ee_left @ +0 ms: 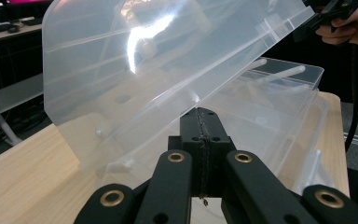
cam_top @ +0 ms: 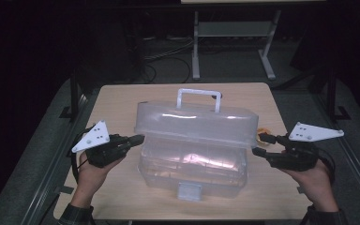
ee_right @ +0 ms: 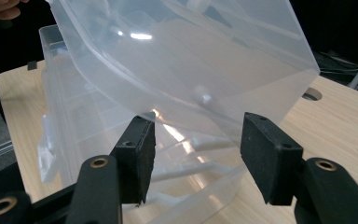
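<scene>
**Clear box half open between two grippers**

High view: the translucent storage box (cam_top: 194,161) sits mid-table, its front latch (cam_top: 189,191) close to the table's near edge. Its lid (cam_top: 197,123) is raised and tilted, the white handle (cam_top: 199,97) on top. The left gripper (cam_top: 136,139) reaches the lid's left end; whether its tips touch the plastic is hard to make out here. The right gripper (cam_top: 261,144) stands just off the box's right end with a gap showing between its tips. A small orange-ringed object (cam_top: 262,132) behind that gripper is partly hidden by it and too small to identify. What lies inside the box is blurred by the cloudy plastic. Bare table (cam_top: 122,101) lies behind the box on both sides; less in front of it.

Left gripper view: the jaws are pressed fully together with nothing between them, their tips right under the lid's (ee_left: 168,65) raised edge; contact cannot be judged. The box's base (ee_left: 279,107) runs off behind the lid. The other hand (ee_left: 349,23) is cut off at the upper right corner.

Right gripper view: the jaws stand parted, pads (ee_right: 137,156) clear of the plastic, holding nothing. The lid's (ee_right: 191,56) lower corner hangs just beyond the gap, above the base (ee_right: 84,121). Open tabletop (ee_right: 340,121) lies to the right of the box, with a hole in the table (ee_right: 311,94) near its far edge.
</scene>
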Demonstrator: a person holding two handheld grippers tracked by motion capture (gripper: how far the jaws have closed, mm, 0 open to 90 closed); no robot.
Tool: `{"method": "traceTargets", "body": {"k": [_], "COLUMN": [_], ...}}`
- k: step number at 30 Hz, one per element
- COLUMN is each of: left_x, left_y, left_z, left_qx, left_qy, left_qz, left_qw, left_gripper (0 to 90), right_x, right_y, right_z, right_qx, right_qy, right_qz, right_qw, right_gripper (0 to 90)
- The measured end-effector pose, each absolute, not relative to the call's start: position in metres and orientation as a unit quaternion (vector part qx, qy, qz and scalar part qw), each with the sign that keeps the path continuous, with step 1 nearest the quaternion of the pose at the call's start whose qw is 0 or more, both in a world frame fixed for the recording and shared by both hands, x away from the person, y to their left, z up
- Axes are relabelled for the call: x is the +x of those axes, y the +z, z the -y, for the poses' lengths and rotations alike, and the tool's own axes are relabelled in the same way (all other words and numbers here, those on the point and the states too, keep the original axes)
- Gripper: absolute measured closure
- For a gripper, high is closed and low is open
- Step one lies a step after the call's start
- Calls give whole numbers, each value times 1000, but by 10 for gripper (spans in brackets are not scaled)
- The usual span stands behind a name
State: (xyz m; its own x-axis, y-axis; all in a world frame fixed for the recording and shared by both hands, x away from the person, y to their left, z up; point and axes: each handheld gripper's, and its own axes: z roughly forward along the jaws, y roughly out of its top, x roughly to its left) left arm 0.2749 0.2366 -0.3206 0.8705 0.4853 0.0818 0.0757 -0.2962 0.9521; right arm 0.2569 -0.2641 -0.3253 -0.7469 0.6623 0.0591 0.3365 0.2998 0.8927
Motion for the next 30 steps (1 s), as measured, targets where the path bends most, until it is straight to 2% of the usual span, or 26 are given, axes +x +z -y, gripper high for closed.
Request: {"method": "traceTargets", "body": {"k": [11,30], "left_x": [278,279], "left_y": [-320,-322], "left_z": [-238,-234], "left_qx": [783,790], "left_qy": [181,166], "left_qz": [-183,-177], "left_qw": [567,563], "left_gripper": [900,899], "right_x": [257,266], "right_y": [-321,-315], "right_z": [260,253], "right_qx": [312,330], "right_qy": [501,511], "right_qz": [-787,-767], "right_qw": [178,203], "right_gripper": [523,547]}}
